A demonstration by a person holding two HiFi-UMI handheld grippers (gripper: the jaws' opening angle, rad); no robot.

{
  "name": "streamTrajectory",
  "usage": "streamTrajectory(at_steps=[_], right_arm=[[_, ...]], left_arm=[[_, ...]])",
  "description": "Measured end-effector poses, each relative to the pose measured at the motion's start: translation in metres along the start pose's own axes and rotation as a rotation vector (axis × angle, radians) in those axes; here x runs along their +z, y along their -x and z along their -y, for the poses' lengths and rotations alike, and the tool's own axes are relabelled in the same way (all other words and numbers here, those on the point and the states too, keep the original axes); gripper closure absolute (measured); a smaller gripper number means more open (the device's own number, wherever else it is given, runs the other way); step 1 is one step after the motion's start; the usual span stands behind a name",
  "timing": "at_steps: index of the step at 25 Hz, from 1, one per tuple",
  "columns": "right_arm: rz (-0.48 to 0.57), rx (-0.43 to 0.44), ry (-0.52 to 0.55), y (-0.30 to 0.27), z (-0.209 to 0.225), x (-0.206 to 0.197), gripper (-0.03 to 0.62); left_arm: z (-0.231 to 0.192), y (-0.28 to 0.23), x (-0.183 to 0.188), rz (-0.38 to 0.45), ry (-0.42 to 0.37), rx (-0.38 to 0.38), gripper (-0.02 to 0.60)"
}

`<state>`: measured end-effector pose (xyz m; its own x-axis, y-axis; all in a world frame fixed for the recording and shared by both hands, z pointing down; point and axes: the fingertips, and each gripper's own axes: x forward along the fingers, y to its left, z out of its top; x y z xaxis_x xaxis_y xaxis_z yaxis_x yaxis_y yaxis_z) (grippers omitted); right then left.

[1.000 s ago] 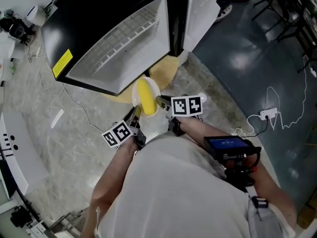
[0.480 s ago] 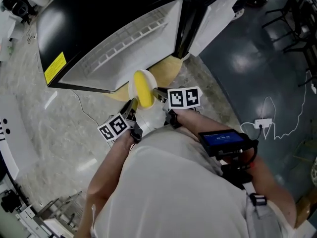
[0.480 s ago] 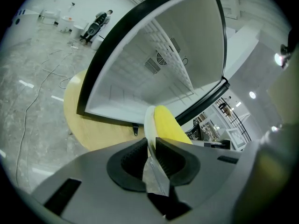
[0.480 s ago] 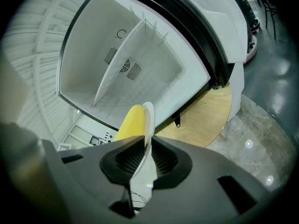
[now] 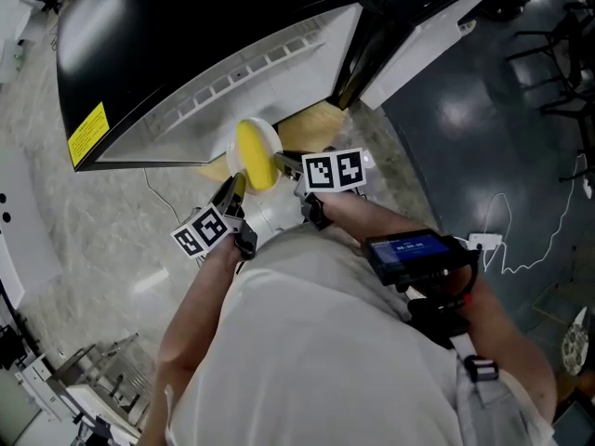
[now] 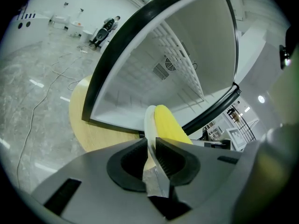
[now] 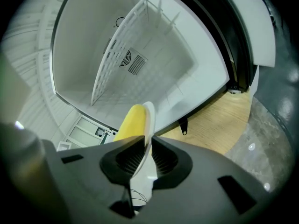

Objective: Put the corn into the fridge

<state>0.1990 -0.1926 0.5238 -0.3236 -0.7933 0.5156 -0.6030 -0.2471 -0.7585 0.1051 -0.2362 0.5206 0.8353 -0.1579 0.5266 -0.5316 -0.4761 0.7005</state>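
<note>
A yellow corn cob (image 5: 253, 154) lies on a small white plate (image 5: 231, 147) carried between both grippers, just in front of the open fridge (image 5: 242, 72). My left gripper (image 5: 232, 187) is shut on the plate's left rim, and my right gripper (image 5: 284, 162) is shut on its right rim. In the left gripper view the plate's edge (image 6: 149, 120) runs between the pads, with the corn (image 6: 169, 125) just beyond the left gripper (image 6: 152, 146). In the right gripper view the right gripper (image 7: 148, 148) pinches the plate (image 7: 149, 118), the corn (image 7: 131, 122) lying to its left. The fridge's white inside (image 7: 140, 45) with a wire shelf fills the space ahead.
The fridge stands on a round wooden board (image 5: 311, 124). Its open door (image 5: 437, 35) swings out at the upper right. A white cable and socket strip (image 5: 521, 230) lie on the dark floor at the right. A yellow label (image 5: 85, 133) marks the black fridge casing.
Both grippers have carried the plate with the corn forward, closer to the fridge opening. The grips on the plate are unchanged.
</note>
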Motion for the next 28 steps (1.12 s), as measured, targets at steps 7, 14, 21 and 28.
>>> streamTrajectory(at_steps=[7,14,21,28], right_arm=[[-0.061,0.022,0.059,-0.012,-0.009,0.012,0.551],[-0.093,0.053,0.089,0.01,-0.014,-0.041,0.551],[-0.158,0.082,0.135,0.009,0.0,-0.073,0.551],[-0.208,0.098,0.153,0.005,0.008,-0.079,0.551]], left_arm=[[-0.005,0.002,0.01,0.055,0.051,0.031,0.526],[-0.01,0.037,-0.043,0.112,0.076,0.068,0.526],[-0.02,0.043,-0.08,0.165,0.116,0.102,0.526],[-0.023,0.041,-0.092,0.193,0.142,0.141,0.526]])
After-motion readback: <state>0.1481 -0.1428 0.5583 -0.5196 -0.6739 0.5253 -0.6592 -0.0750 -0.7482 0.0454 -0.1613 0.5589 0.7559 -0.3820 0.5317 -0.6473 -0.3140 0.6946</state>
